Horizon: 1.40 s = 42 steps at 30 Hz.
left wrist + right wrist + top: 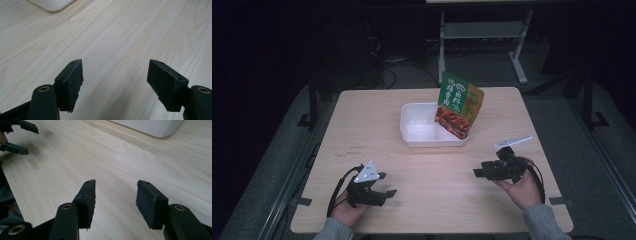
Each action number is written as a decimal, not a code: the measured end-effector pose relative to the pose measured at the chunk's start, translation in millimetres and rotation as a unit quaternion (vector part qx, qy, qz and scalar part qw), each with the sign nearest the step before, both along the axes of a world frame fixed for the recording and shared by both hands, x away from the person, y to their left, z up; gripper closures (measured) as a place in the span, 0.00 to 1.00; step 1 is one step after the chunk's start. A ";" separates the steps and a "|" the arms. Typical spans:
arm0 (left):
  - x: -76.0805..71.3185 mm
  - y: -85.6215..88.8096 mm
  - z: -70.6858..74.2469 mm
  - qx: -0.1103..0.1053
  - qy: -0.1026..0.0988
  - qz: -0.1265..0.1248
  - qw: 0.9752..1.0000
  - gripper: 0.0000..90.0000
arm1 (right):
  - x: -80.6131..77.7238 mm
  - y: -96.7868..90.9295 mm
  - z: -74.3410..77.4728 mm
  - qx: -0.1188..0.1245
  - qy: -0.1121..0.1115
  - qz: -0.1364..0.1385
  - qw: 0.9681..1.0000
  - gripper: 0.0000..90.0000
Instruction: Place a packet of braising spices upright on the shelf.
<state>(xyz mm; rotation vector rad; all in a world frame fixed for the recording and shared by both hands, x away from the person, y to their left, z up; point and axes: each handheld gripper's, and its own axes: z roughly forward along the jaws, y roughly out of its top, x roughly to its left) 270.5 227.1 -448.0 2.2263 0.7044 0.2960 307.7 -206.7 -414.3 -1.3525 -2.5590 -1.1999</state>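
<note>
A white rectangular container [422,131] stands on the wooden table [362,125], behind the middle. A green and orange snack packet [459,105] leans upright in its right end. My left gripper [388,183] rests near the front left, open, with nothing between its fingers; in the left gripper view my left gripper [115,82] stands over bare wood, with a corner of the container [51,3] ahead. My right gripper [478,169] sits at the front right, pointing left. In the right gripper view my right gripper [115,197] is open and empty, with the container [152,126] beyond.
A white metal frame [482,35] and cables lie on the dark floor behind the table. The left gripper [17,135] appears at the top left of the right gripper view. Bare wood stretches between the two grippers and the container.
</note>
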 end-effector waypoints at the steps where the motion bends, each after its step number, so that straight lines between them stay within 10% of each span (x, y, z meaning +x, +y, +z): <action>1: -0.2 -0.1 0.0 0.000 0.000 0.000 1.000 0.32 | -0.8 0.9 -1.2 -0.001 0.000 0.001 1.000 0.54; 42: -2.2 -3.8 1.6 0.004 -0.004 -0.008 1.000 0.32 | -32.2 27.6 -31.8 -0.012 -0.009 0.046 0.999 0.50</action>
